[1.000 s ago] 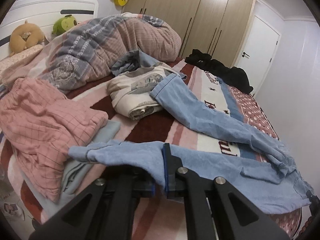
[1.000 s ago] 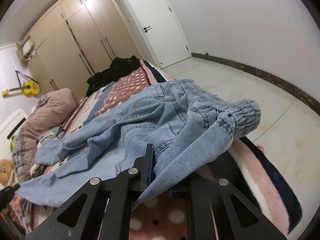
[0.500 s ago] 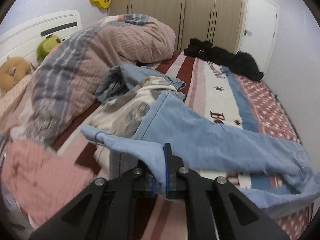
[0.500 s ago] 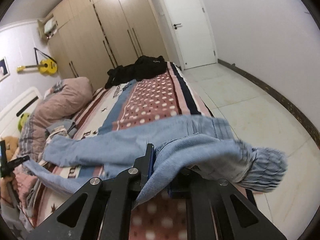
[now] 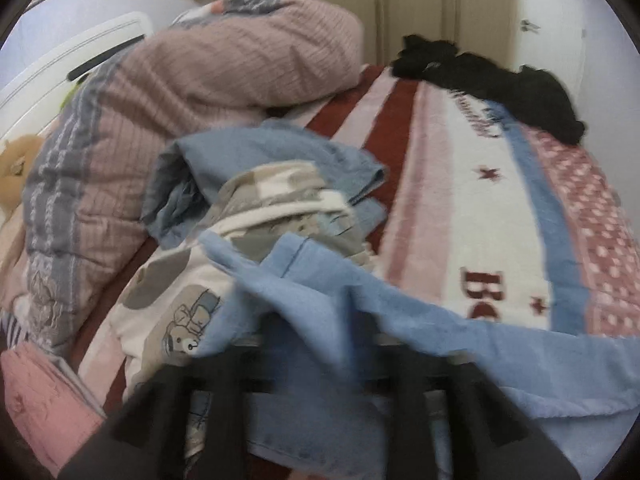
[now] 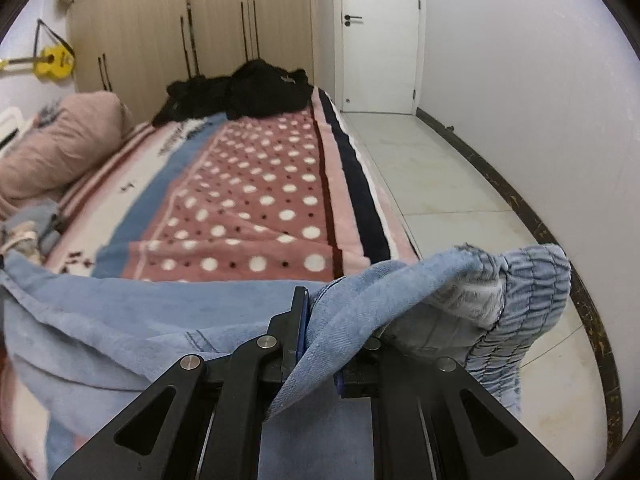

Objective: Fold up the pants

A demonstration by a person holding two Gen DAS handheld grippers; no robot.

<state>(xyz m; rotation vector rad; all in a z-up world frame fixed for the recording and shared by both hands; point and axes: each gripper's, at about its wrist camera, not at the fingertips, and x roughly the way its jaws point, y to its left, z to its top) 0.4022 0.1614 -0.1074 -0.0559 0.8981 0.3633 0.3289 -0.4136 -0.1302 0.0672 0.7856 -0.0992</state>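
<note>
A: Okay, left gripper [image 5: 320, 344] first. Jaws apart, just been opening, blurred. Blue jeans [image 5: 400, 320] leg draped over and between the fingers, not pinched.

B: Right gripper [image 6: 316, 340]?

A: Clamped tight on the jeans near the elastic waistband [image 6: 528, 300]. Waistband bunched up, hanging off to the right over the floor [image 6: 440, 168].

B: Rest of the jeans?

A: Stretched across the near edge of the bed blanket [image 6: 248, 200], leg running left to the other gripper. Leg end lying partly on the cartoon-print garment [image 5: 180, 300].

B: Other clutter?

A: Pink quilt [image 5: 200, 92] bundled at far left, black clothes [image 5: 500, 80] piled at the bed's far end, well apart from the jeans. Yellow ukulele [image 6: 52, 62] on the wall, wardrobe [image 6: 180, 20] behind.
</note>
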